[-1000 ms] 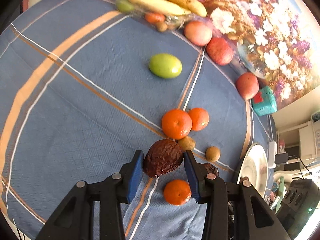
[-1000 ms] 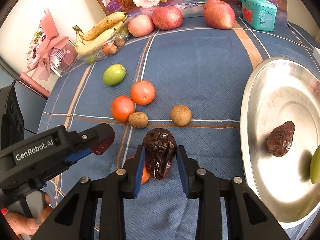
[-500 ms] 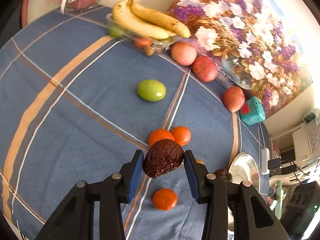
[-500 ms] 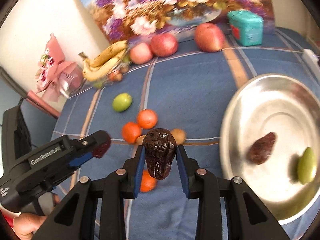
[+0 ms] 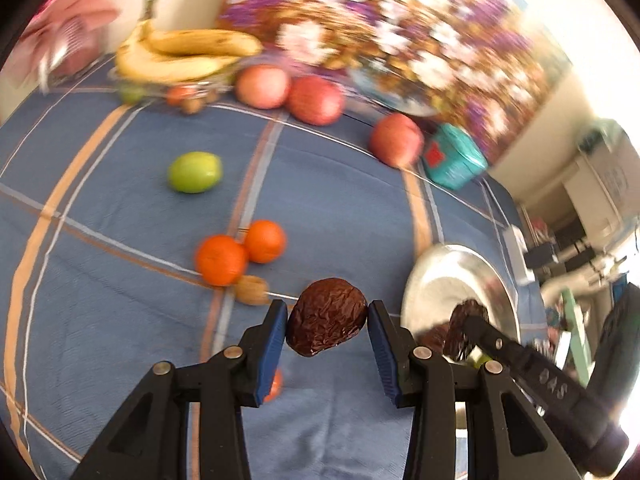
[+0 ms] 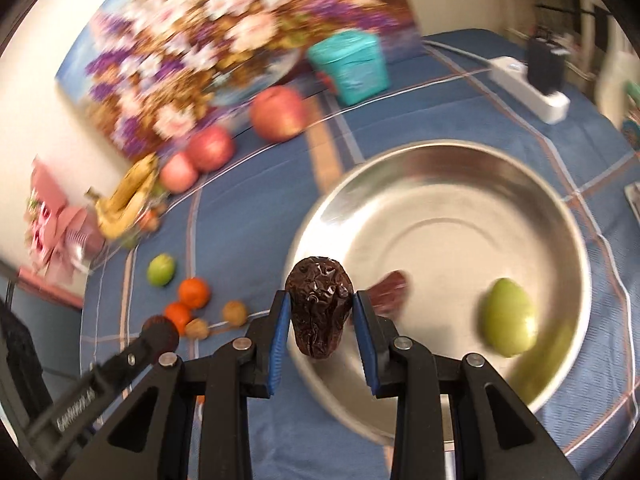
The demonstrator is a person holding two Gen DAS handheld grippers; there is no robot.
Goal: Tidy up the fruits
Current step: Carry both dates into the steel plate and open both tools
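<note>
Flower painting point(image 6: 224, 52) smeared by motion blur, small orange point(image 5: 274, 385) half hidden behind left claw point(image 5: 327, 326) — bananas point(image 5: 188, 54) soft-edged.

The right gripper point(image 6: 321, 316) clamps a wrinkled dark date point(image 6: 319, 306) above the near rim of a metal plate point(image 6: 452, 216), a green fruit point(image 6: 507, 322) lying ahead to its right.

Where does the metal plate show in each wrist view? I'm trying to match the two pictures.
Left wrist: the metal plate sits at lower right, partly hidden behind the right gripper.
Right wrist: the metal plate fills the centre right, just beyond the held date.
Shared landmark: the teal box by the flower painting.
</note>
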